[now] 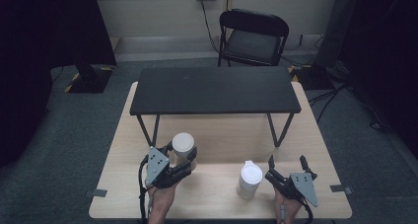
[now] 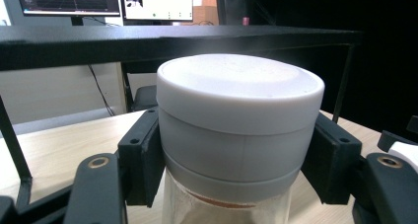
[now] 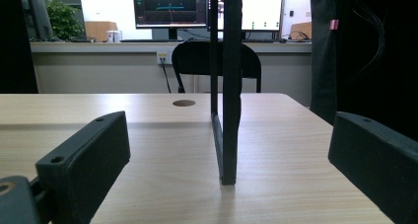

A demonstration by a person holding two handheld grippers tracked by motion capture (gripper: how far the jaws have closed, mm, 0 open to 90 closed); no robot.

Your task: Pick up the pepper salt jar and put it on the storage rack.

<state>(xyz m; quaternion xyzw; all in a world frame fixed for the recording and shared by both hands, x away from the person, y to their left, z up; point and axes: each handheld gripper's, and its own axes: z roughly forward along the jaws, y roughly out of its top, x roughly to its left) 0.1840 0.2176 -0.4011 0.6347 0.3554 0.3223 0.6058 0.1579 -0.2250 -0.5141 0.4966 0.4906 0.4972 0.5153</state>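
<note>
Right now I have the left hand-held gripper (image 1: pixel 183 157) pinching a jar (image 1: pixel 183 146) with a pale grey lid, low and left of centre in the high view, just in front of the black shelf (image 1: pixel 215 90) that stands on the worktop (image 1: pixel 315 150). In the left gripper view the jar (image 2: pixel 240 130) sits large in the middle of the frame, upright, with the two black pads (image 2: pixel 144 162) pressed against either side of the lid's lower band; below the lid I can see clear glass and a reddish line of contents. From these frames I cannot tell whether the jar's base touches the worktop.

My right hand-held gripper (image 1: pixel 287 161) is at the lower right of the high view, jaws spread wide with nothing between them. A second container, a white bottle (image 1: pixel 249 180) with a white cap, stands upright just to the left of it in that frame, close but not touching. In the right gripper view the right hand-held gripper (image 3: pixel 229 155) looks along the bare worktop (image 3: pixel 148 135) at one black leg of the shelf (image 3: pixel 226 110), dead centre, with a black chair (image 3: pixel 197 61) and lit monitors (image 3: pixel 170 9) in the upper part of the frame
</note>
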